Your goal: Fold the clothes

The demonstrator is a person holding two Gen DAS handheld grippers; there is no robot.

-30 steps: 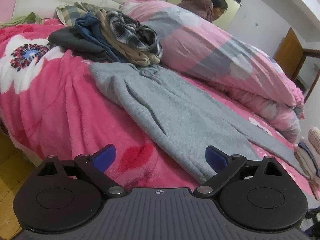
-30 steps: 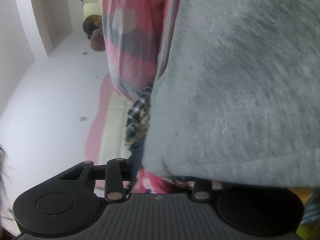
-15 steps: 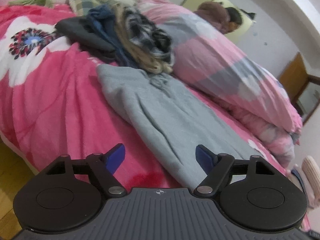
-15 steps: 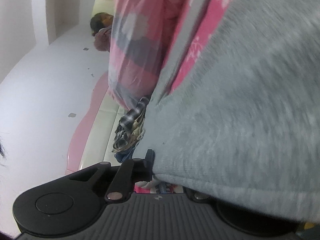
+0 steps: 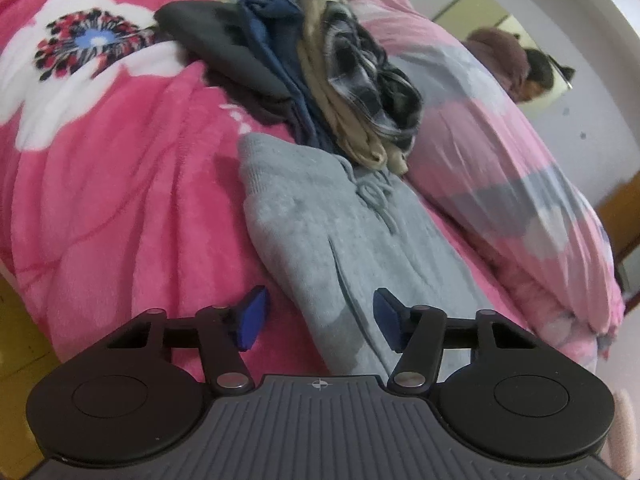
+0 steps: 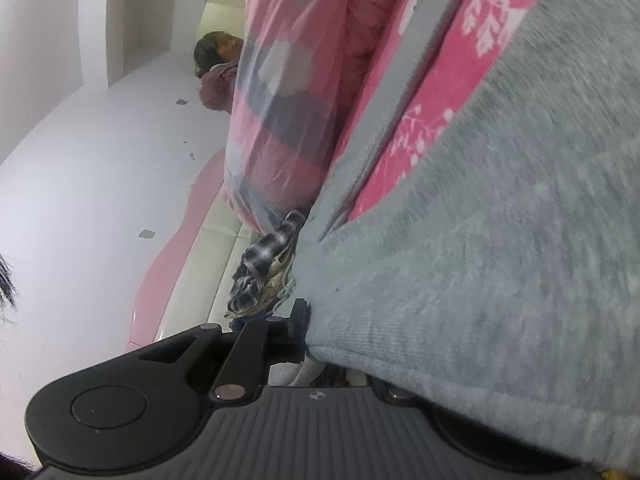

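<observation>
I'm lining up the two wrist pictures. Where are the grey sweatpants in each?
Left wrist: grey sweatpants run from centre to the bottom, between the open left gripper fingers.
Right wrist: they fill the right half, clamped in the right gripper.
Shared landmark: plaid shirt.

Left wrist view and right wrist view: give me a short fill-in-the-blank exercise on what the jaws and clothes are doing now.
1. The grey hoodie lies on a ____ floral blanket.
2. The right gripper is shut on the ____.
3. The left gripper has its jaws apart over the hoodie's ____ edge.
4. The plaid shirt tops a ____ of clothes.

Missing words: pink; hoodie; near; pile
</observation>
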